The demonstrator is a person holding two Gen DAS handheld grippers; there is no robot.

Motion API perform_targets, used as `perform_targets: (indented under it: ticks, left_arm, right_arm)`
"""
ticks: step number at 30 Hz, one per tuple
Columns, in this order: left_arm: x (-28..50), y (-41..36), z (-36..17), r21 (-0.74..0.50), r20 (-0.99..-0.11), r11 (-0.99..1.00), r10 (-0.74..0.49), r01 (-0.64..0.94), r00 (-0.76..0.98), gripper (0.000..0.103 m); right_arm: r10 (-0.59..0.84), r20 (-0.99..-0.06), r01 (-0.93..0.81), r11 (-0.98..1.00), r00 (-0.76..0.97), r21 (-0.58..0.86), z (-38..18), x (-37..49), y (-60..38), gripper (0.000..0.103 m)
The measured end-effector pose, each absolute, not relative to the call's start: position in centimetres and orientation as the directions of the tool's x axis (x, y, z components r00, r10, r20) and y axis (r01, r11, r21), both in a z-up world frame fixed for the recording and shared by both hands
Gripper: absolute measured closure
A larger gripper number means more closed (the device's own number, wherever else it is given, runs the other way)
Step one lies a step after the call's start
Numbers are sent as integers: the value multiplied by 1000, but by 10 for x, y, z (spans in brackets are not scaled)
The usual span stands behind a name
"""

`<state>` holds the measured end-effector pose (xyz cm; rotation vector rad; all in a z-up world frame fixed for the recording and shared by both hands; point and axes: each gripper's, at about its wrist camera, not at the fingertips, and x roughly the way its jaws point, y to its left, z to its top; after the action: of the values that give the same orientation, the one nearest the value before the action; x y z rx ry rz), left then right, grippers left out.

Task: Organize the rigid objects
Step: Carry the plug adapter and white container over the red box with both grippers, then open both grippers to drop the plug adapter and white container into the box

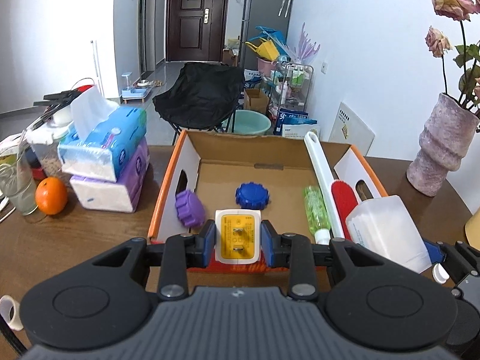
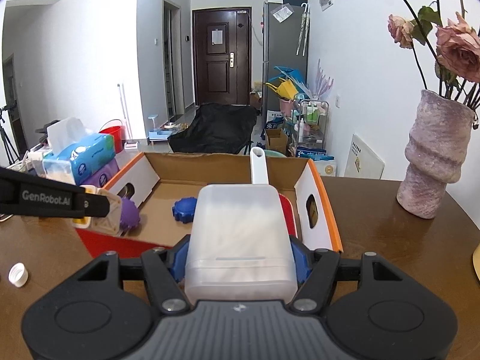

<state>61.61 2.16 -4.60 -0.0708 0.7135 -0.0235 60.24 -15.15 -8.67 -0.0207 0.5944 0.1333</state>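
Nearest to us, our left gripper (image 1: 238, 238) tilts downward over the near wall of the cardboard box (image 1: 183, 162), its blue jaws pinching a white charger (image 1: 238, 237) by its sides, the yellow face and two metal prongs turned up toward the camera. Our right gripper (image 2: 240, 259) also slopes down at the box's near right corner, its jaws clamped on a translucent white container (image 2: 240, 240) that sticks out forward over the box edge. From the right wrist view, the left gripper shows as a black bar coming in from the left with the charger at its tip.

A white bottle cap (image 2: 18, 274) lies on the brown surface (image 2: 390, 255) beside the box. Inside the box, a purple gear (image 1: 189, 208) leans against the left wall, a blue gear (image 1: 252, 196) lies flat mid-floor, and a green bottle (image 1: 316, 213) lies beside a white and red brush (image 1: 325, 183) along the right wall.

Farther left sit stacked tissue packs (image 1: 111, 162) and an orange (image 1: 51, 195); farther right stands a pink vase (image 1: 441, 150).
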Motion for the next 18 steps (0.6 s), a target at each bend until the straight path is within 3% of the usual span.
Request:
perform_targets:
  ticks: [18]
  left_arm:
    - [670, 17, -46, -88, -611, 996, -44, -12, 790, 71]
  right_arm:
    - [115, -527, -119, 993, 842, 26, -89, 650, -142, 38]
